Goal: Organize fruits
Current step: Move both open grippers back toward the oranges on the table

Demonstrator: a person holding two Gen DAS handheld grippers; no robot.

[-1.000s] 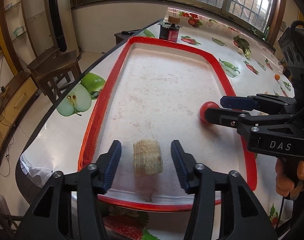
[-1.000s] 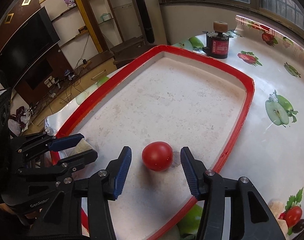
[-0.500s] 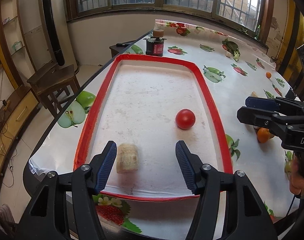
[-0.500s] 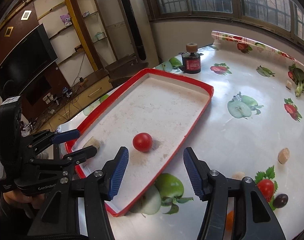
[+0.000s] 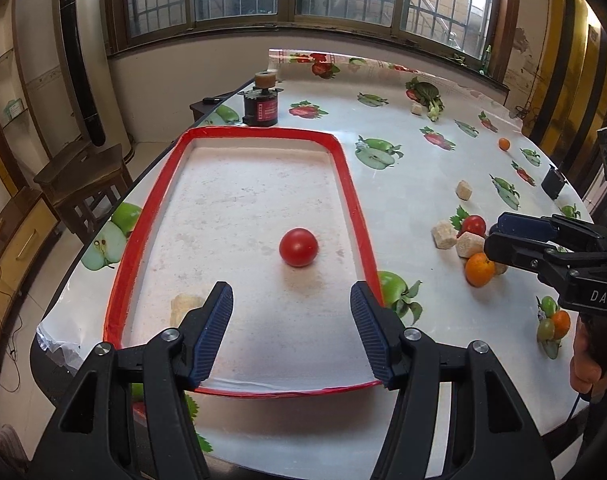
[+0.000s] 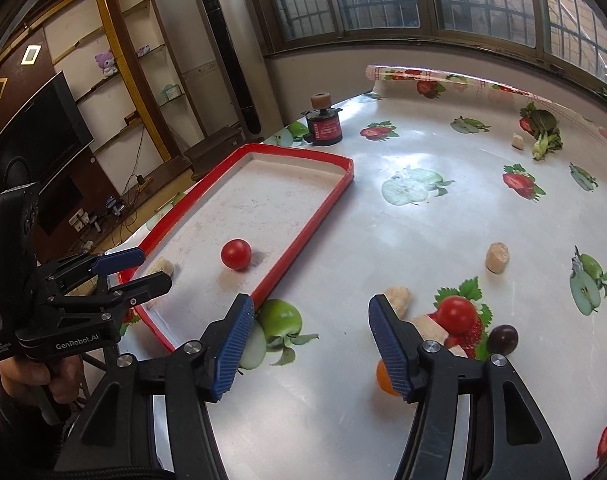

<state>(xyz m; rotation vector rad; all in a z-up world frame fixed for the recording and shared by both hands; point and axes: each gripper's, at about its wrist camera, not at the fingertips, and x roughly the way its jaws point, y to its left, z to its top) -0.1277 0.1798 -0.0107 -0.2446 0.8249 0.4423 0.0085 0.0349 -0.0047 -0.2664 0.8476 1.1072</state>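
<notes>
My left gripper (image 5: 291,336) hangs spread and empty over the near end of the red tray (image 5: 349,184). My right gripper (image 6: 307,344) is opening with nothing between its jaws, above the table (image 6: 383,240) just beside the tray's right rim. A pale chunk (image 5: 183,306) sits in the tray's near left corner. The red tomato (image 5: 298,247) lies farther in, toward the right rim.

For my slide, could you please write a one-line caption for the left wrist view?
Open left hand-held gripper above a red-rimmed tray holding one tomato, more fruit scattered on the table.
</notes>
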